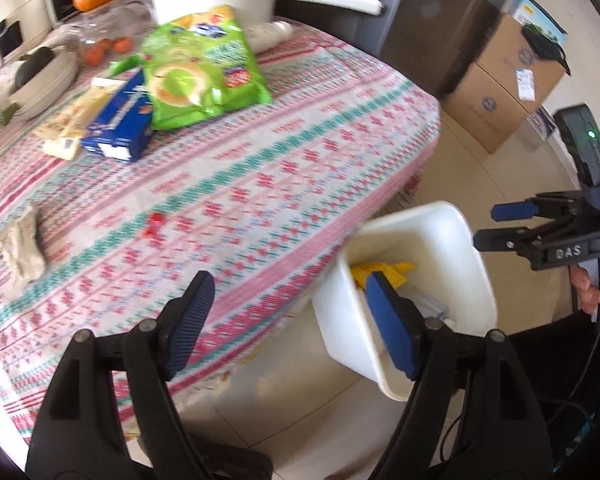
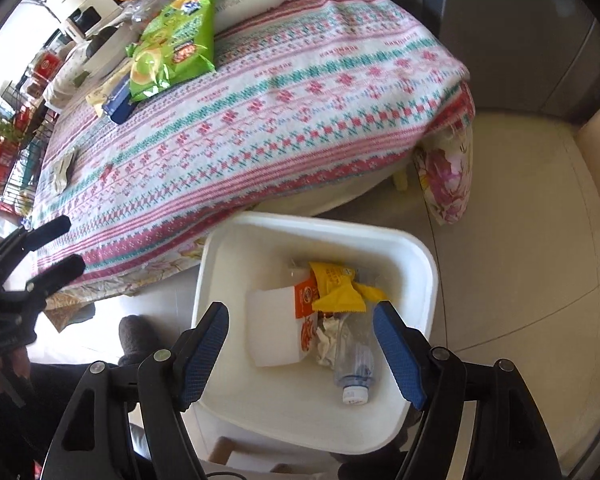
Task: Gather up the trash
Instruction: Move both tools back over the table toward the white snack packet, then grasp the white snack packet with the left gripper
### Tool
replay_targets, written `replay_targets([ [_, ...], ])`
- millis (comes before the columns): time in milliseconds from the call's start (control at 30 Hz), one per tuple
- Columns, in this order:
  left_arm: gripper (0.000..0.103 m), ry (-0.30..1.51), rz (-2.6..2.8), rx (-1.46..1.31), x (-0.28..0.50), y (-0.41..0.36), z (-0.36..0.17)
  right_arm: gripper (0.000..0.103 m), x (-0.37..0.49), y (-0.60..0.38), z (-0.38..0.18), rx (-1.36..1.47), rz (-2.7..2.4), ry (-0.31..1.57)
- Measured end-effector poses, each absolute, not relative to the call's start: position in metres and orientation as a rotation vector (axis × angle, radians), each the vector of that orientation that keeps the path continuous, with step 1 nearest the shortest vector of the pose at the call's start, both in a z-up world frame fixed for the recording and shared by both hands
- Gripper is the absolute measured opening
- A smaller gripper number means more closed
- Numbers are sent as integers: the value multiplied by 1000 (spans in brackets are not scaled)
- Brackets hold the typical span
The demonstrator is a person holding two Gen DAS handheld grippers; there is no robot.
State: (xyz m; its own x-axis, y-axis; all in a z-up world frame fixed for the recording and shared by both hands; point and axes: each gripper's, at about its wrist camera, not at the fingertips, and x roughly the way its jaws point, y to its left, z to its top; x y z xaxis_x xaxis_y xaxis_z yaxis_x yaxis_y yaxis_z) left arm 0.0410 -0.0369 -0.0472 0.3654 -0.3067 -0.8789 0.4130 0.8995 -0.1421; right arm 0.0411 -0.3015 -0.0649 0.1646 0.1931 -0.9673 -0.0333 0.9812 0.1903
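Crumpled paper (image 1: 22,246) lies on the counter (image 1: 260,152), forward-left of the left claw (image 1: 290,320), its long axis pointing away, while the right claw (image 2: 300,354) hangs over the white bin (image 2: 416,256), both claws wide and empty.

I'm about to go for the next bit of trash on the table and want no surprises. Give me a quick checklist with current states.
1. Left gripper open and holding nothing: ok.
2. Right gripper open and holding nothing: ok.
3. Bin upright by the table edge, within view: ok.
4. Room left in bin above yellow wrapper and bottle: ok.
5. Crumpled paper on tablecloth, nothing on top of it: ok.
6. Whether green bag is empty trash: cannot tell.
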Motion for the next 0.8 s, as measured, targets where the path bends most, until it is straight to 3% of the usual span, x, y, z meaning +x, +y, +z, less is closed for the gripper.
replay_targets([
  [267, 84, 1062, -164, 34, 88, 40, -56, 77, 58, -269, -50, 114, 194, 1344],
  [800, 83, 1161, 166, -198, 141, 175, -114, 78, 90, -203, -59, 20, 210, 1312],
])
